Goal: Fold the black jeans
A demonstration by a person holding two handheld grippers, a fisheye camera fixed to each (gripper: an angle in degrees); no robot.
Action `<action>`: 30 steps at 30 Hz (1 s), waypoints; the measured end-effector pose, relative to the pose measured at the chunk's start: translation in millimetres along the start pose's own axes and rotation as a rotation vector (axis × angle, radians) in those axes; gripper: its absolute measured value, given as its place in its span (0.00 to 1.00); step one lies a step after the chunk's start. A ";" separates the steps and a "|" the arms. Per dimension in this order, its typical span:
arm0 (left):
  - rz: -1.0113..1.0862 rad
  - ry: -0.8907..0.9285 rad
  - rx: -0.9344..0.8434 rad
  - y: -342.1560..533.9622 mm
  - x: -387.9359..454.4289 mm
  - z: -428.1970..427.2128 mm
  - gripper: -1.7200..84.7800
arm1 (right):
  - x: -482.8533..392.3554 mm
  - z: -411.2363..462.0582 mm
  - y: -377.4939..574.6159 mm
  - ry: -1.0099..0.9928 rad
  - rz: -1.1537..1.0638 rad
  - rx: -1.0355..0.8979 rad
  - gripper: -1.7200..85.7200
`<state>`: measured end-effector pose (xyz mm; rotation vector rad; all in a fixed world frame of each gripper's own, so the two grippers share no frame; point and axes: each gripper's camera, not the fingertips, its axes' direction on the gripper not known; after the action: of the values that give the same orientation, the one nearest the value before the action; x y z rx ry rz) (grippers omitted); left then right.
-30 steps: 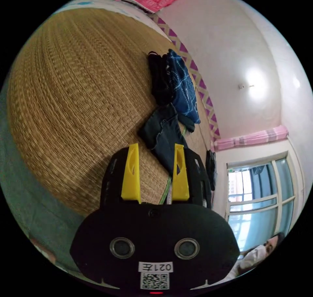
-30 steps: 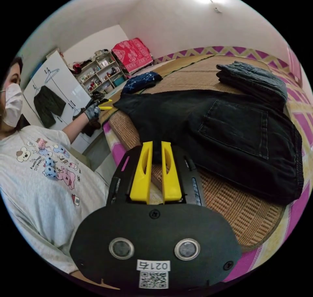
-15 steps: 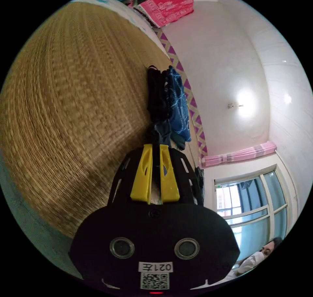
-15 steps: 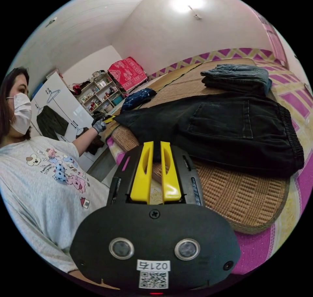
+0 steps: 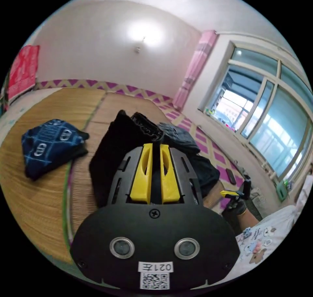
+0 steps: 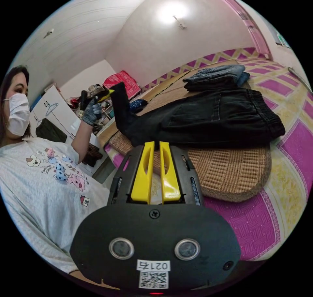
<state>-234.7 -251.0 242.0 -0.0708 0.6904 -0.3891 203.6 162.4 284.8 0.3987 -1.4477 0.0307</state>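
Note:
The black jeans (image 6: 212,117) lie across a woven mat (image 6: 234,166), waistband toward the right of the right gripper view. One leg end (image 6: 119,95) is raised off the mat, and my left gripper (image 6: 103,96), in a gloved hand, is shut on it. In the left gripper view the same black cloth (image 5: 111,156) rises to the left gripper (image 5: 153,145), whose yellow jaws pinch it. My right gripper (image 6: 154,143) hovers off the mat's near edge, jaws shut with nothing between them. It also appears small in the left gripper view, right gripper (image 5: 232,194).
A folded blue-grey jeans stack (image 6: 215,77) sits behind the black jeans. A navy patterned cloth (image 5: 49,143) lies further along the mat. A pink patterned bedspread (image 6: 254,218) borders the mat. A person in a printed shirt (image 6: 39,179) stands at the bedside. Windows (image 5: 260,114) line one wall.
My left gripper went from open to shut on the jeans' leg end and has lifted it off the mat, its view swinging round. My right gripper stayed shut.

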 end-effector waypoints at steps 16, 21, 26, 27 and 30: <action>0.001 0.060 -0.301 131.3 44.1 231.0 0.05 | 43.6 -69.5 -32.4 0.045 0.121 0.105 0.07; -0.036 0.278 -0.263 165.2 17.3 240.1 0.08 | 74.9 -96.9 -57.7 0.134 0.333 0.225 0.13; 0.054 0.409 -0.175 190.4 7.2 218.0 0.04 | 133.2 -133.0 -69.0 0.164 0.600 0.392 0.18; 0.058 0.401 -0.151 196.1 3.6 209.1 0.03 | 147.0 -137.5 -72.6 0.166 0.645 0.410 0.18; 0.070 0.373 -0.126 208.4 -6.2 190.5 0.01 | 182.0 -137.9 -89.1 0.136 0.729 0.404 0.21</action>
<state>-50.5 -67.9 353.0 -0.0939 1.0826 -0.2935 383.0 78.5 429.2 0.1693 -1.3821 0.9287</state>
